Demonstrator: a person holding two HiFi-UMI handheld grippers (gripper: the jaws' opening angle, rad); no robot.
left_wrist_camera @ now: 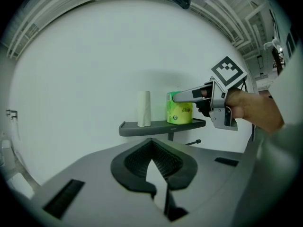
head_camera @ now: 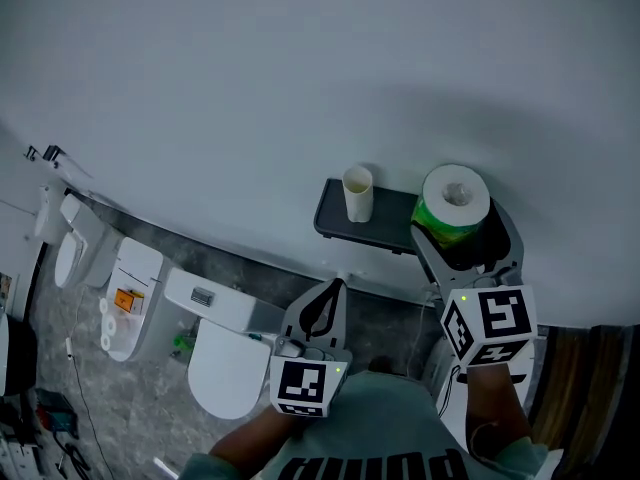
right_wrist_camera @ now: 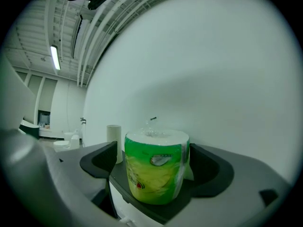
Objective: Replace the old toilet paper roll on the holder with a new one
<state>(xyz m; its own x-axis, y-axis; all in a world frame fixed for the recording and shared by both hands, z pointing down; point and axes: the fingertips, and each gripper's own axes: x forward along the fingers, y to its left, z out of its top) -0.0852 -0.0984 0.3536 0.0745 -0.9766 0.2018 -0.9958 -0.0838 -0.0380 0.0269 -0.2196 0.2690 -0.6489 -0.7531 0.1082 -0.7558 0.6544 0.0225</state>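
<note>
A new roll in green wrapping (head_camera: 455, 208) (right_wrist_camera: 155, 167) (left_wrist_camera: 179, 108) stands upright at the right end of the dark wall shelf (head_camera: 385, 230) (left_wrist_camera: 142, 128). My right gripper (head_camera: 465, 233) (right_wrist_camera: 156, 171) is open, one jaw on each side of this roll, with a gap showing at the left pad (right_wrist_camera: 102, 159). A thin white tube-like roll (head_camera: 358, 194) (left_wrist_camera: 144, 108) (right_wrist_camera: 113, 135) stands upright at the shelf's left part. My left gripper (head_camera: 334, 290) (left_wrist_camera: 151, 148) hangs below and in front of the shelf, shut and holding nothing.
A short holder rod with a knob (left_wrist_camera: 193, 142) sticks out under the shelf. Below lie a white toilet (head_camera: 225, 363), more white fixtures (head_camera: 85, 248) at the left, and a dark stone floor (head_camera: 150, 398). A plain white wall (head_camera: 300, 68) backs the shelf.
</note>
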